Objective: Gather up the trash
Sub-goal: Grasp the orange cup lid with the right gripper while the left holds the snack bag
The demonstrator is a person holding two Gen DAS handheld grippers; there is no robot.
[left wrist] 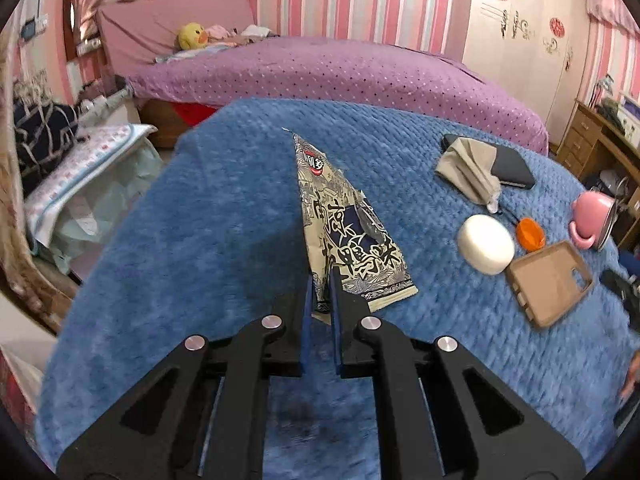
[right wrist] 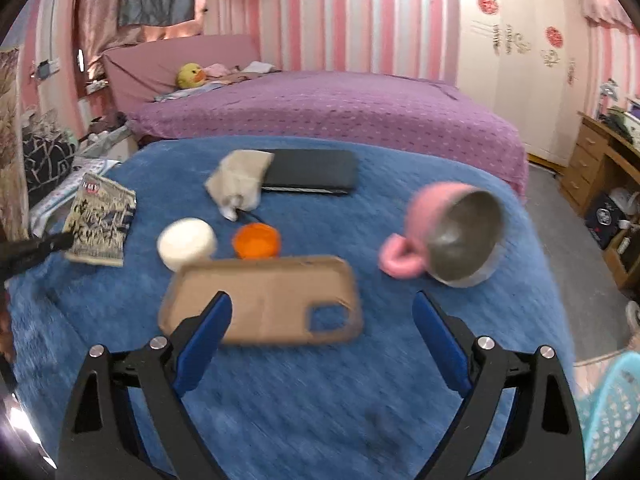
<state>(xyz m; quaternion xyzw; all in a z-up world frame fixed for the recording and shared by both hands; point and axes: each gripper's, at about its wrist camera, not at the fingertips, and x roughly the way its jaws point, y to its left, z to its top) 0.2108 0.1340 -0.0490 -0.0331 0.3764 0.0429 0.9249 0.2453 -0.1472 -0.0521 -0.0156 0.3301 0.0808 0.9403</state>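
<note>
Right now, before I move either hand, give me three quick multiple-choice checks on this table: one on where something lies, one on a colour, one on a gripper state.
1. Where is the tan phone case?
A. On the purple bed
B. On the blue cover, just ahead of the right gripper
C. Inside the pink cup

2. What colour is the small round lid beside the white disc?
A. Orange
B. Green
C. Black

3. What is the left gripper doing?
A. Open above the cover
B. Shut on nothing
C. Shut on the snack wrapper

Answers:
1 B: the phone case lies flat on the blue cover in front of the open right gripper.
2 A: the lid next to the white disc is orange.
3 C: the left gripper pinches the snack wrapper at its lower edge.
</note>
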